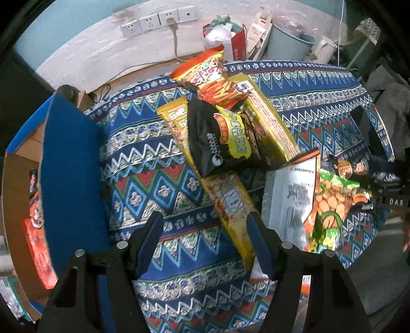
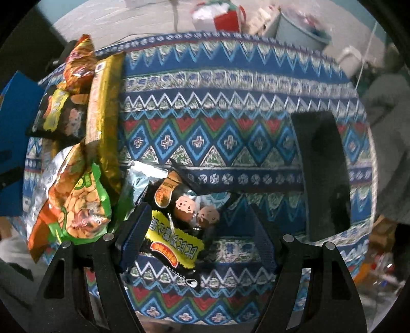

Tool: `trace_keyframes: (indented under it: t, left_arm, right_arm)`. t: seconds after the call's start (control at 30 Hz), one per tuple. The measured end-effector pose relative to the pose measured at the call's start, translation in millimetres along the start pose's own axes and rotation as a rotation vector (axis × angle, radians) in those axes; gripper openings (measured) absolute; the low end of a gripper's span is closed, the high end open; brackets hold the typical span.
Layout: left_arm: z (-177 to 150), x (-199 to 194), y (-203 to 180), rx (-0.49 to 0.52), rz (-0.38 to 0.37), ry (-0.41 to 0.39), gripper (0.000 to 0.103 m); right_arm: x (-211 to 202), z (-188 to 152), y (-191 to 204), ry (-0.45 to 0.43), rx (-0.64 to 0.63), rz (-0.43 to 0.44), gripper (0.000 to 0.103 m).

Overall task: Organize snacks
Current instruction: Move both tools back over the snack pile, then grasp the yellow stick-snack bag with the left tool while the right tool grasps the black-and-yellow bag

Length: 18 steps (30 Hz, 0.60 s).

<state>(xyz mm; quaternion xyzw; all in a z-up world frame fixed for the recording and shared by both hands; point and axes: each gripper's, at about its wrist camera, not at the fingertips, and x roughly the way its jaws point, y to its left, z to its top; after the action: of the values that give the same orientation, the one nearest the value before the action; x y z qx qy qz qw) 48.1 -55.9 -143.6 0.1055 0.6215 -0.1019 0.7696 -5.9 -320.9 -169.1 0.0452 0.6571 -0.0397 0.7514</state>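
Observation:
Snack packets lie piled on a patterned blue tablecloth [image 1: 159, 179]. In the left wrist view a long gold biscuit packet [image 1: 225, 202] runs toward my open, empty left gripper [image 1: 205, 225]; a black-and-yellow packet [image 1: 220, 138] and an orange stick-snack bag [image 1: 212, 74] lie on top. A green peanut bag [image 1: 325, 205] lies at right. In the right wrist view my open right gripper [image 2: 198, 212] straddles another black-and-yellow packet [image 2: 179, 230] on the cloth, jaws apart, not clamped. The green bag [image 2: 77, 205] and a gold packet [image 2: 105, 115] lie to its left.
An open cardboard box with blue flaps [image 1: 69, 179] stands at the table's left, holding an orange packet [image 1: 36, 246]. A black object [image 2: 325, 174] sits on the cloth at right. Behind the table are a pale bucket [image 1: 289, 41], a red bag [image 1: 235, 43] and wall sockets [image 1: 159, 19].

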Motion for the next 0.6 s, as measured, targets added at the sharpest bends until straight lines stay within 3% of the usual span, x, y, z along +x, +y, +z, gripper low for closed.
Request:
trace_keyframes:
  t: [0.17,0.33,0.37,0.43,0.6]
  left_arm:
    - [11.1,13.6,-2.7,-0.006,0.015,0.011,0.069]
    - [21.5,28.1,-1.2,-0.046,-0.021,0.042,0.069]
    - [23.4,31.8,-1.5,-0.049,-0.02,0.049,0.069]
    - [26.4,38.6,-2.2,-0.048,-0.006,0.059,0.069]
    - [32.8,55.7,-3.1,-0.062,-0.001,0.077,0.076]
  right_arm:
    - [19.0,-4.8,-4.2,0.053,0.025,0.019,0.076]
    - [34.2,-8.3,-7.1,0.094,0.049,0.085,0.075]
    - [34.7,-8.1,-5.6,0.092,0.039,0.087,0.072]
    - [34.4,-5.3,-2.2,0.077,0.009,0.1,0.051]
    - [31.3,9.9,6.9,0.031,-0.053,0.064,0.042]
